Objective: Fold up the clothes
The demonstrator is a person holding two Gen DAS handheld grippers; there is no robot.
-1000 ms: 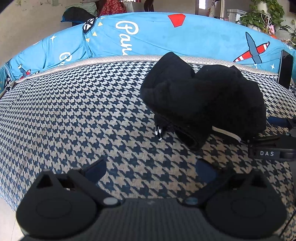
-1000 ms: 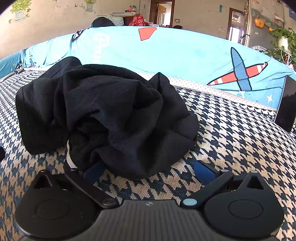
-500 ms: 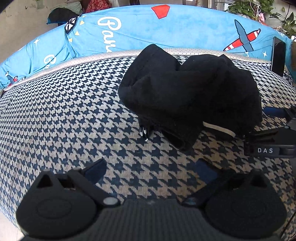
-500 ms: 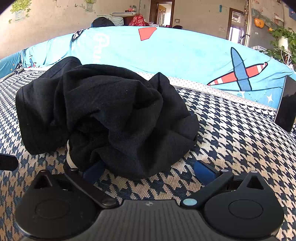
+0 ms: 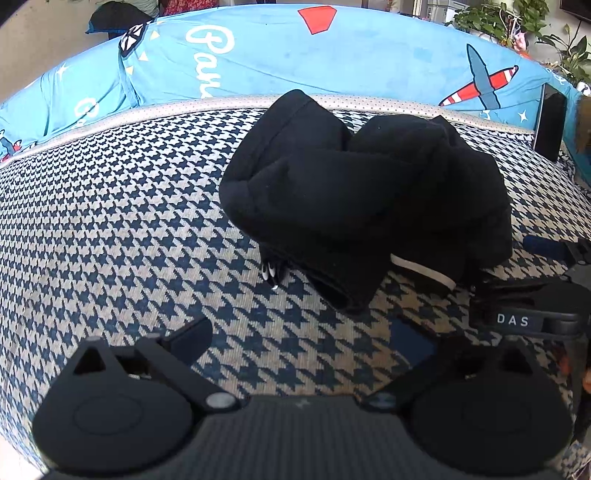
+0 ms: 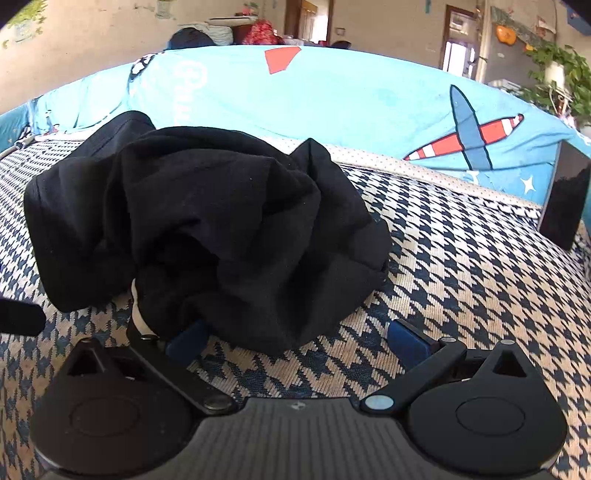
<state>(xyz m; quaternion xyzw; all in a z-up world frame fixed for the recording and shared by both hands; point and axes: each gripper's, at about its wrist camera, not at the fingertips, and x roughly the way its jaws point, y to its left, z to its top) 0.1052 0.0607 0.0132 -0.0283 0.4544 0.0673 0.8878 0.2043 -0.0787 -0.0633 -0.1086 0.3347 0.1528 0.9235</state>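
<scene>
A crumpled black garment [image 5: 362, 206] lies in a heap on the houndstooth cover [image 5: 110, 221], with white drawstring tips [image 5: 271, 271] and a white band [image 5: 421, 271] showing at its near edge. My left gripper [image 5: 301, 338] is open just short of the heap, with only the cover between its fingers. In the right wrist view the garment [image 6: 221, 229] fills the left and centre. My right gripper [image 6: 295, 338] is open at its near edge, and the cloth drapes over the left finger [image 6: 184, 338]. The right gripper [image 5: 517, 295] also shows against the heap's right side.
A blue sheet with aeroplane prints [image 5: 332, 66] covers the sofa back behind the heap. A dark flat device [image 6: 561, 199] leans upright at the far right. Potted plants [image 5: 517, 22] stand beyond it. The left gripper's tip [image 6: 18, 317] pokes in at the left edge.
My left gripper has drifted closer to the heap and to the right gripper; its tip now shows more in the right wrist view. The right gripper and the garment have stayed still.
</scene>
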